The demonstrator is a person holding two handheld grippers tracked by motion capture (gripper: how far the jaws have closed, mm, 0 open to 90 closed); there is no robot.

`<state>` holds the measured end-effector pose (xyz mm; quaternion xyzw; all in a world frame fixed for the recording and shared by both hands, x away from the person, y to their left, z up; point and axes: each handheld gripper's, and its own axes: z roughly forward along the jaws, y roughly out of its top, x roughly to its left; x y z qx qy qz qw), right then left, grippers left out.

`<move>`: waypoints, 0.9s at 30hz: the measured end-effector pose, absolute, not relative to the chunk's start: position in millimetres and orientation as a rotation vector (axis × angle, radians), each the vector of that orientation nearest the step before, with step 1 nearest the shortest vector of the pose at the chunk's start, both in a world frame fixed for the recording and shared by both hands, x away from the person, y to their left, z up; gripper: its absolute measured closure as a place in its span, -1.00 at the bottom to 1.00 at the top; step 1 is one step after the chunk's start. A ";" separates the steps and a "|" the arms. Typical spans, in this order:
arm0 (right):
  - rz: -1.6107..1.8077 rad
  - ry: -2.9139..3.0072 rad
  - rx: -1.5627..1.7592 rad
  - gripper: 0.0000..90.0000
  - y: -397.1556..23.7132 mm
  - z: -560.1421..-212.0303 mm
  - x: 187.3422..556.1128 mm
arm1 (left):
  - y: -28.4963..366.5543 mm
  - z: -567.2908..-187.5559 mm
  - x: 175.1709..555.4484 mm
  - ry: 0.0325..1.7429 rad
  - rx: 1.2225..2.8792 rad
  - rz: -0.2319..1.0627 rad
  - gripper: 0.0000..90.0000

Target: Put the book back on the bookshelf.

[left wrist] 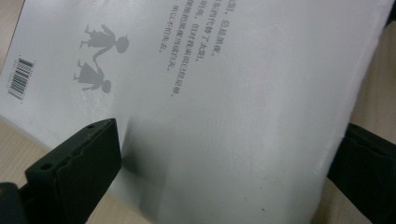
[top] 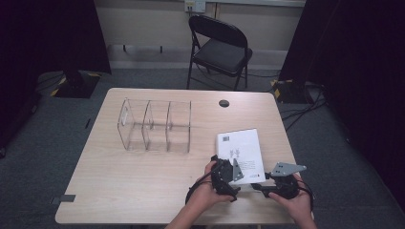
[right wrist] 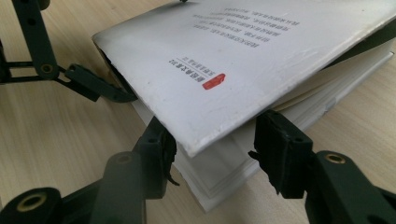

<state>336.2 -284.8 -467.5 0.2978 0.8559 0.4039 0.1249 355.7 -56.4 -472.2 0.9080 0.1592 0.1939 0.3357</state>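
We see the white book (top: 242, 151) lower right of centre on the worktop (top: 143, 181). Our left hand-held gripper (left wrist: 224, 154) stands apart, straddling it. Our right hand-held gripper (right wrist: 212, 149) is clamped on its near corner.

Light wood tabletop (top: 143, 191) on grey carpet floor (top: 43, 143). Black folding chair (top: 220, 47) behind it, by pale wall (top: 143, 21). Dark curtains (top: 47, 33) both sides, cables (top: 301, 112) on floor at right.
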 end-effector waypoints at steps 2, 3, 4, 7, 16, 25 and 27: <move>1.172 2.496 0.868 0.09 -284.9 -467.2 336.2 | -56.2 -471.6 357.1 0.409 2.376 0.502 -1.00; 1.172 2.496 0.868 0.09 -285.0 -467.3 336.2 | -55.4 -471.8 357.9 0.410 2.365 0.504 -1.00; 1.172 2.496 0.868 0.09 -284.9 -467.2 336.2 | -55.3 -472.1 358.7 0.410 2.362 0.499 -1.00; 1.170 2.498 0.866 0.09 -284.9 -467.2 336.2 | -56.7 -473.7 359.1 0.407 2.356 0.520 -1.00; 1.169 2.502 0.864 0.09 -285.1 -468.1 336.7 | -55.1 -473.3 358.6 0.406 2.356 0.535 -0.95; 1.184 2.502 0.884 0.09 -286.3 -469.1 337.2 | -52.8 -469.1 353.7 0.404 2.365 0.532 -0.79; 1.190 2.501 0.889 0.09 -286.9 -470.2 337.2 | -52.2 -469.1 351.8 0.383 2.358 0.542 -0.70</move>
